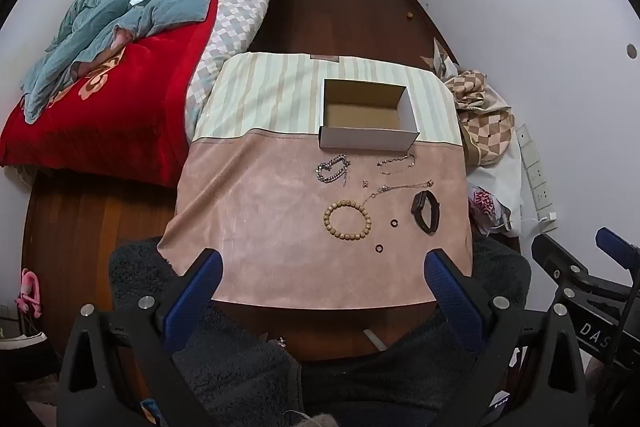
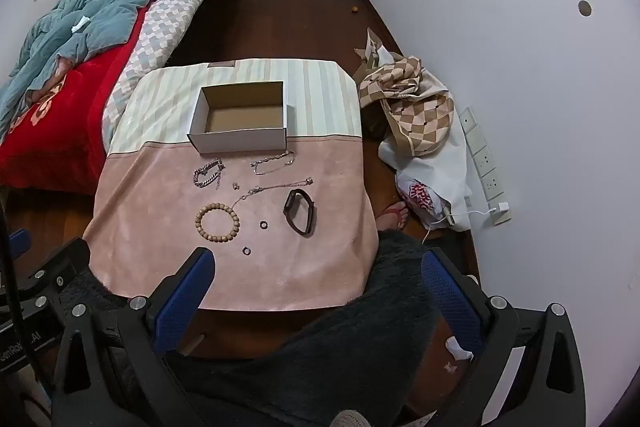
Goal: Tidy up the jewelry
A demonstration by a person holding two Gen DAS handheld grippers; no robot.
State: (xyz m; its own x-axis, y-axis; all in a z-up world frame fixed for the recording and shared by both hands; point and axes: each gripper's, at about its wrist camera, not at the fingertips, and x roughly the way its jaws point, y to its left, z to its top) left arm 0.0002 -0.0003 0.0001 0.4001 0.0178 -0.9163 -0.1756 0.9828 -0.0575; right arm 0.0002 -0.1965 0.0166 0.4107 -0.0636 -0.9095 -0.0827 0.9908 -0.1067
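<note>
An empty white cardboard box [image 1: 368, 139] [image 2: 240, 141] stands open at the middle of the small cloth-covered table [image 1: 256, 219] [image 2: 152, 211]. In front of it lie a silver chain bracelet [image 1: 333, 169] [image 2: 208, 174], a thin chain bracelet [image 1: 396, 163] [image 2: 274, 162], a thin necklace [image 1: 400, 187] [image 2: 276, 187], a wooden bead bracelet [image 1: 347, 219] [image 2: 217, 219], a black wristband [image 1: 425, 212] [image 2: 300, 212] and two small dark rings [image 1: 394, 223] [image 1: 379, 248] [image 2: 263, 224] [image 2: 246, 250]. My left gripper [image 1: 324, 263] and right gripper [image 2: 316, 263] are open and empty, above the table's near edge.
A bed [image 1: 120, 99] with red blanket and blue quilt is to the left. Checked cloth and bags [image 2: 420, 115] lie on the floor at the right, by a wall power strip [image 2: 486, 167]. A dark fuzzy garment [image 2: 360, 347] is below the grippers.
</note>
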